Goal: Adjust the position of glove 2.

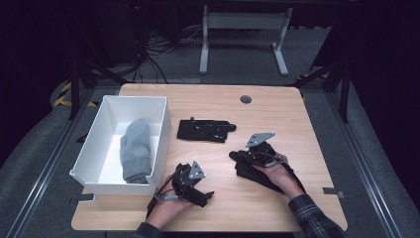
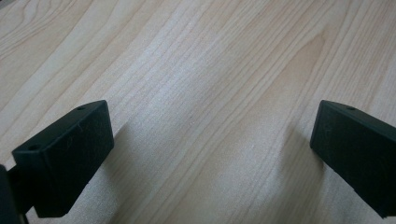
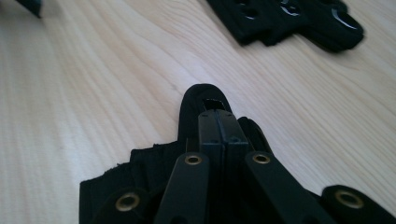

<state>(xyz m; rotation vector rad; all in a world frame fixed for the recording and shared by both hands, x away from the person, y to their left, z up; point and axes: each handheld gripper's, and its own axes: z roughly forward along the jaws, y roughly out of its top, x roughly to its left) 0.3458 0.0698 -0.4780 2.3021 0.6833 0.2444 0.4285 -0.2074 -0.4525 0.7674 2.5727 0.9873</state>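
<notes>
Black fabric glove (image 1: 257,173), right of centre in the high view, is pinched in the closed right gripper (image 3: 217,114), while the left gripper (image 2: 210,149) gapes wide over bare table (image 2: 196,70).

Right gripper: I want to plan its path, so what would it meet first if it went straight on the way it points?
The right gripper, shut on a black fabric glove, points across bare wooden table. The flat black glove lies to one side; farther on, probably the white plastic bin, though depth is unclear.
</notes>
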